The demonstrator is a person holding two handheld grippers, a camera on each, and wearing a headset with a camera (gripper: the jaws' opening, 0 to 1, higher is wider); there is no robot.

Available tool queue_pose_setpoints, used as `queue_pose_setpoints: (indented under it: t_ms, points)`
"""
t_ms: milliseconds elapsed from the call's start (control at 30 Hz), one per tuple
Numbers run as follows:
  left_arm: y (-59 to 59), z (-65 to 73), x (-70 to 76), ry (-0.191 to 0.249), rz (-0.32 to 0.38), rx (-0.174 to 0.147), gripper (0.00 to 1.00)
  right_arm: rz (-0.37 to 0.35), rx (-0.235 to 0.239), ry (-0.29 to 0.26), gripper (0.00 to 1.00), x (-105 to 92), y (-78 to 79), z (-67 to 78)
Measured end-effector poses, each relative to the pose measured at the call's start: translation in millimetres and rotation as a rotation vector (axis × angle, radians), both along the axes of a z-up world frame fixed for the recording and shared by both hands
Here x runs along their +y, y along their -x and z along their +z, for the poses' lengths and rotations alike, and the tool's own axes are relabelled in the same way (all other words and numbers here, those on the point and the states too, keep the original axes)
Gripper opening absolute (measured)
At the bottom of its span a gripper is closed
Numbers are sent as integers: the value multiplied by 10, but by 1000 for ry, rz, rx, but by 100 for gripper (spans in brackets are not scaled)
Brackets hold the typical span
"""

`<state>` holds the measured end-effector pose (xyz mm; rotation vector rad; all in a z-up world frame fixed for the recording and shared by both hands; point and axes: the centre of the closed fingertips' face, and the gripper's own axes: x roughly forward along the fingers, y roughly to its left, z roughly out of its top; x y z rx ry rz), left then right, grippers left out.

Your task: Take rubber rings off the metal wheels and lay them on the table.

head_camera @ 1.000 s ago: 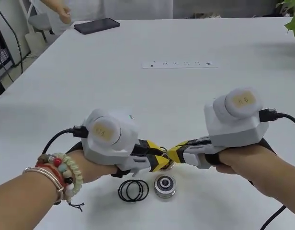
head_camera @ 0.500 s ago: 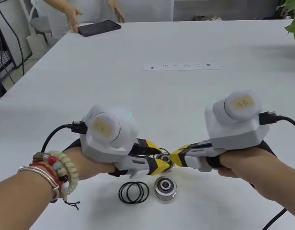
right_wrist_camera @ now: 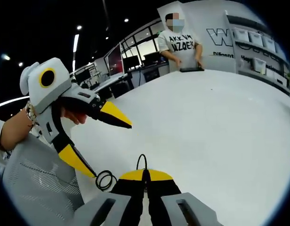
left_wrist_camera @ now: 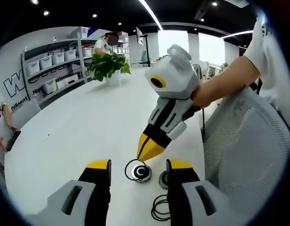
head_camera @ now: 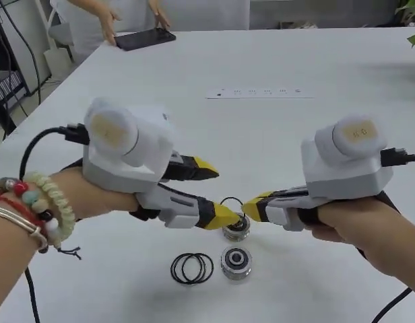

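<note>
A metal wheel (head_camera: 236, 229) stands on the white table (head_camera: 275, 148), just under both gripper tips. My right gripper (head_camera: 250, 209) is shut on a thin black rubber ring (head_camera: 230, 202), whose loop rises from that wheel (left_wrist_camera: 140, 173). In the right gripper view the ring (right_wrist_camera: 142, 163) stands up from my shut right gripper (right_wrist_camera: 145, 176). My left gripper (head_camera: 224, 194) is open, with one jaw above and one beside the wheel. A second metal wheel (head_camera: 236, 262) sits nearer me. Loose rubber rings (head_camera: 192, 268) lie to its left.
At the table's far edge a person's hands rest by a black phone (head_camera: 145, 38). A white power strip (head_camera: 260, 92) lies mid-table. A plant (head_camera: 413, 27) pokes in at the far right. Cables trail from both grippers.
My left gripper has opened and lifted, and the wheel that was between the two grippers now rests on the table. The right gripper stays pinched on the ring.
</note>
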<state>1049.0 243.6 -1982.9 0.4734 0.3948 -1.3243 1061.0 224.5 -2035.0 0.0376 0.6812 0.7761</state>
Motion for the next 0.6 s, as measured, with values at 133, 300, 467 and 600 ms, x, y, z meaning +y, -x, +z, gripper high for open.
queue_pose_setpoints:
  t_ms: [133,300,467,600]
  points:
    - [81,151,104,17,-2,-19,53,0,-5,-16,0,13,1,50]
    - [187,258,268,33,-4,-37,60,9,-11,-33,0,59,30,118]
    - [296,305,494,32,34,-34,72,45,-7,-47,0,159,96,158]
    - [357,303,660,37,67,-33,76,81,5,-45,0,242,158,144]
